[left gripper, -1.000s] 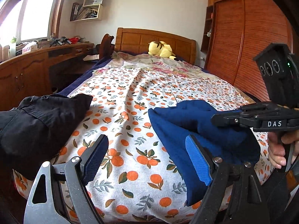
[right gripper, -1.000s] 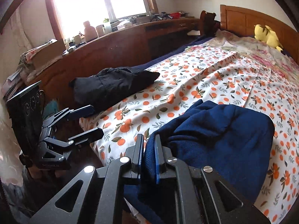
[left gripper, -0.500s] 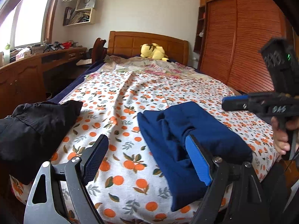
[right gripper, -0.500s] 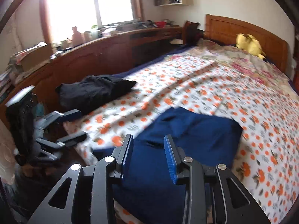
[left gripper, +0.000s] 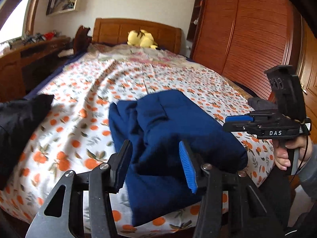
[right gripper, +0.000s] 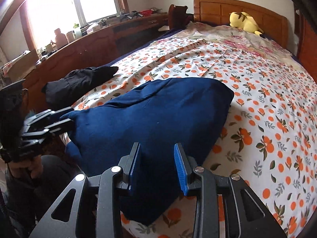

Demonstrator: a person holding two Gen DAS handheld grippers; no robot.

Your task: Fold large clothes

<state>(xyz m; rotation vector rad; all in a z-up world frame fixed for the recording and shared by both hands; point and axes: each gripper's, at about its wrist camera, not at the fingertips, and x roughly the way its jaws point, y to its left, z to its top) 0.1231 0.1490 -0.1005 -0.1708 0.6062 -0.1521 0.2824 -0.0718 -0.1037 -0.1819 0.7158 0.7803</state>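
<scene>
A: Where is the garment?

B: The navy garment (left gripper: 170, 130) lies bunched in a thick fold on the bed (left gripper: 83, 103), right in front of both tools, its near edge hanging a little over the foot of the mattress. The orange-print sheet (right gripper: 267, 107) shows all around it.

A: And the left hand-held gripper (left gripper: 156, 164)?

B: Its jaws stand apart, with the navy cloth seen between and just beyond the fingers. From the right wrist view the same left hand-held gripper (right gripper: 59, 119) sits at the garment's left end, the fingertips right against the fabric. I cannot tell whether any cloth lies between them, but they are not clamped together.

A: The right one?

B: The right hand-held gripper (right gripper: 158, 164) is also spread, its blue pads (right gripper: 181, 170) apart and the navy fabric filling the gap ahead of them. Nothing is pinched. In the left wrist view the right hand-held gripper (left gripper: 247, 121) hovers off to the right of the garment, held by a hand (left gripper: 285, 152).

A: Anything else nearby?

B: A black garment (right gripper: 79, 83) lies crumpled to the left of the left tool, apart from the navy one. Far ahead of both tools a yellow plush toy (left gripper: 141, 38) rests against the wooden headboard (left gripper: 122, 29). To the right stands a slatted wardrobe (left gripper: 247, 39).
</scene>
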